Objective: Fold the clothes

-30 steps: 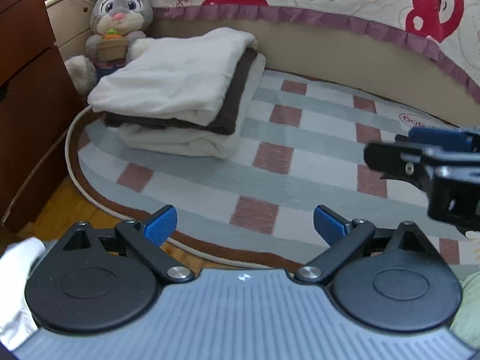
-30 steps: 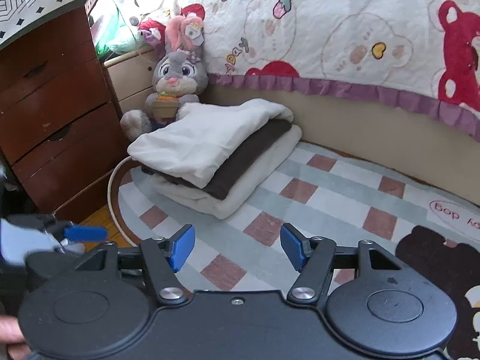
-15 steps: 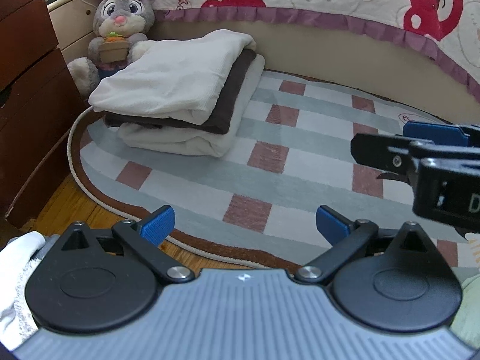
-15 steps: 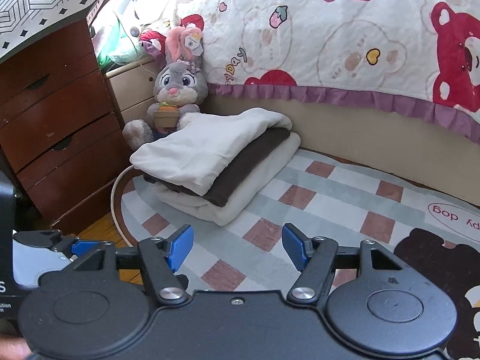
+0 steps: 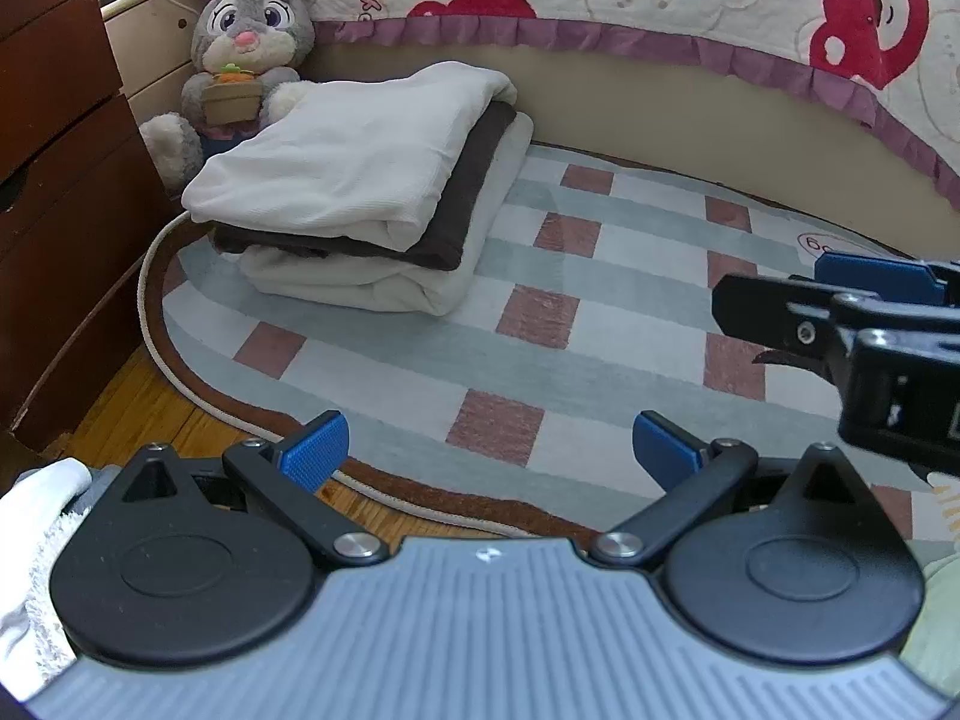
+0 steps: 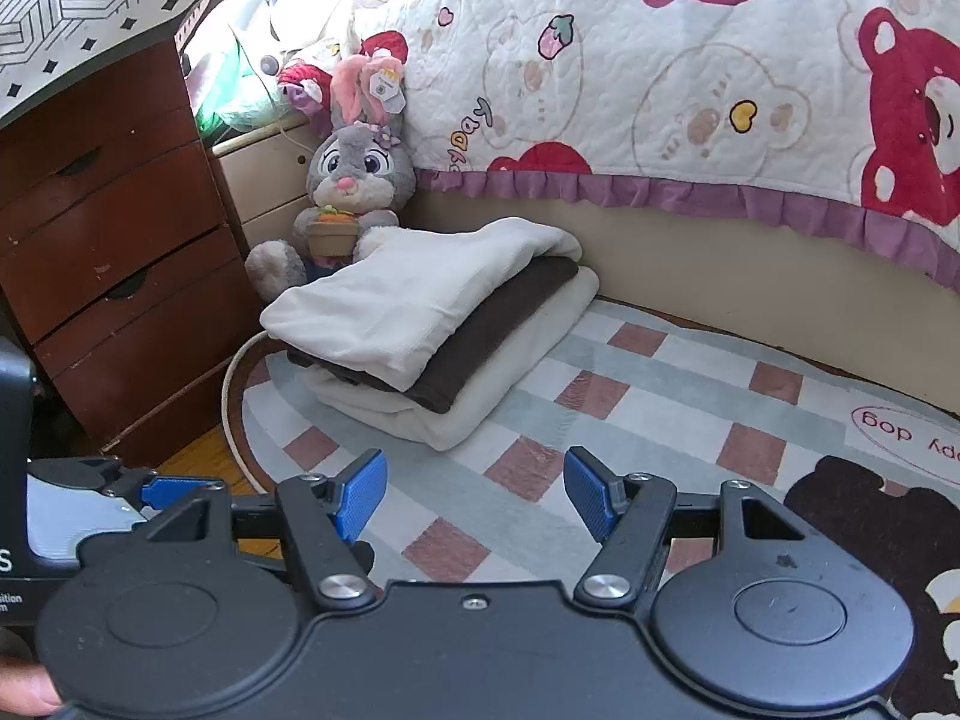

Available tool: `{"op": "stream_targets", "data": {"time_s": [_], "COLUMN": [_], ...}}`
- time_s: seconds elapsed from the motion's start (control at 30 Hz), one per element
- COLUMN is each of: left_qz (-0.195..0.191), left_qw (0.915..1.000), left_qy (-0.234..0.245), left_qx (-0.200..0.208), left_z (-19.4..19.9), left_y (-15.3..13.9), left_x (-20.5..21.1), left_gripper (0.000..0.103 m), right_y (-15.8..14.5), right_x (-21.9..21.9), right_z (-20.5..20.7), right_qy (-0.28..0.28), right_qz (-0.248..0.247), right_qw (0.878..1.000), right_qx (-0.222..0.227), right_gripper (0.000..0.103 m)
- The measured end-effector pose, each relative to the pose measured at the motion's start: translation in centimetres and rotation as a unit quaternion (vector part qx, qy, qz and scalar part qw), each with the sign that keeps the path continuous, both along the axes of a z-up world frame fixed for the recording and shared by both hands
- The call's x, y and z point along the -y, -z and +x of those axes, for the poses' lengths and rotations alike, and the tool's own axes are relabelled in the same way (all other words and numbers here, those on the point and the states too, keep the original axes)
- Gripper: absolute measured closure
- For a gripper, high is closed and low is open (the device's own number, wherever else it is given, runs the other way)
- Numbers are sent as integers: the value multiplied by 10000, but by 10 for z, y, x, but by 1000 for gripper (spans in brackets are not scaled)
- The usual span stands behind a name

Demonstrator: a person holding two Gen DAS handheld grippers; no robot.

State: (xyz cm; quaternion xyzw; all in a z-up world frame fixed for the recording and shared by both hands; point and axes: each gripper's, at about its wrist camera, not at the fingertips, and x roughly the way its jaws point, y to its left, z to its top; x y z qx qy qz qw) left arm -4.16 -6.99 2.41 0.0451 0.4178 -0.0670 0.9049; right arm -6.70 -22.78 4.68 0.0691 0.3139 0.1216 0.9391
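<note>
A plush rabbit [image 6: 354, 180] sits between wooden drawers [image 6: 114, 252] and a quilted bedspread [image 6: 690, 72].

The room is bright with daylight. In the right wrist view the light pours in from the top, behind the quilt [image 6: 690, 72], and turns that spot pure white. The rug [image 5: 540, 312] is evenly lit, with only a soft shadow under the folded clothes [image 5: 360, 192]. The wooden drawers [image 6: 114, 252] look darker. Both pictures are sharp in the middle. Straight lines bend near the edges, and the corners go black.
</note>
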Motion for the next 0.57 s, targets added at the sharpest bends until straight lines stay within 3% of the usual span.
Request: {"op": "stream_targets", "data": {"time_s": [0.57], "left_qz": [-121], "left_qw": [9997], "left_qy": [170], "left_qx": [-133], "left_z": [-4], "left_y": [1], "left_x": [2], "left_gripper": [0], "right_y": [-2], "right_x": [-7], "right_z": [-7], "right_qy": [-179], "right_qz": [-38], "right_qw": [9997], "right_qx": [-143], "right_gripper": [33]}}
